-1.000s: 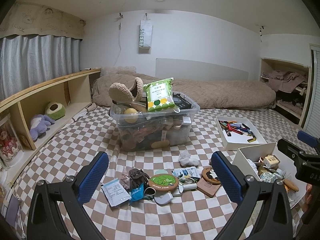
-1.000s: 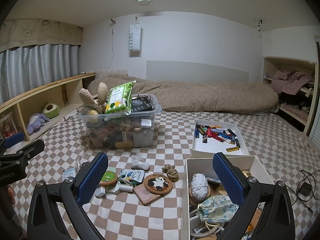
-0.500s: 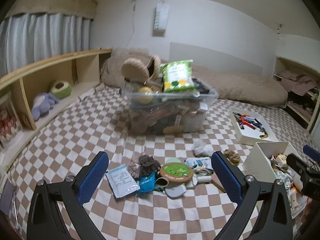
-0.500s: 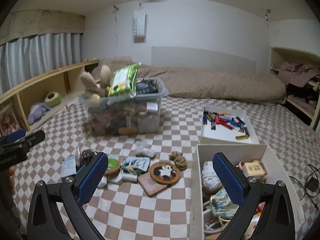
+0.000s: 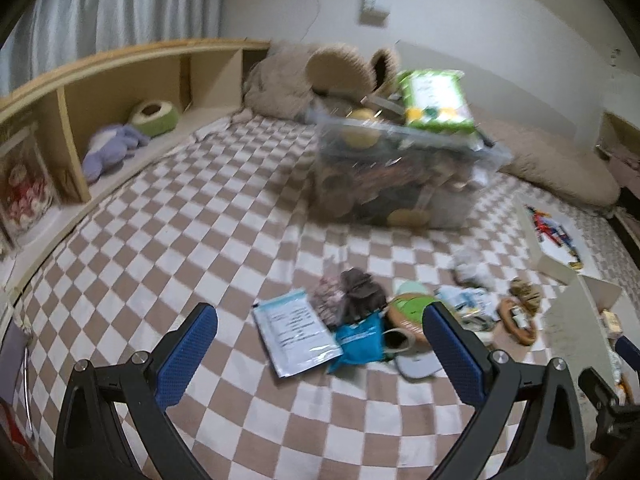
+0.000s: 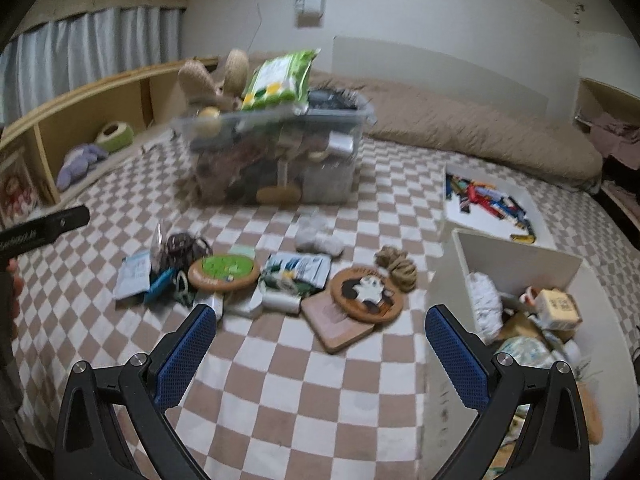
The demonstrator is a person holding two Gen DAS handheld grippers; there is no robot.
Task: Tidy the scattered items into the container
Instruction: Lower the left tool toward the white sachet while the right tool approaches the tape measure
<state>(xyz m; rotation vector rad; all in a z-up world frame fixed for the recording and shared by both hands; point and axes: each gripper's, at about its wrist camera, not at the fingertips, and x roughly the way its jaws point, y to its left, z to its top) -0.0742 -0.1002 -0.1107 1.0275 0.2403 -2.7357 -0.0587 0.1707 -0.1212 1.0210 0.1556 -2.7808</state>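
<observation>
Ahead of our left hand-held gripper (image 5: 320, 354), spread and empty, the packet (image 5: 294, 336) lies flat on the checkered bed (image 5: 224, 240), long axis angled right, nearer it than the spread right hand-held gripper (image 6: 320, 354) beside the box (image 6: 516, 252).

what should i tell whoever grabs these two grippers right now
Left gripper: jaws open, empty, above the white sachet and blue packet.
Right gripper: jaws open, empty, above the checkered blanket near the panda coaster.
Scattered pile also includes the green coaster, rope knot and white cloth.
White box at right already holds items.
Done: nothing gripped yet. Left: move the whole pile into the box.
</observation>
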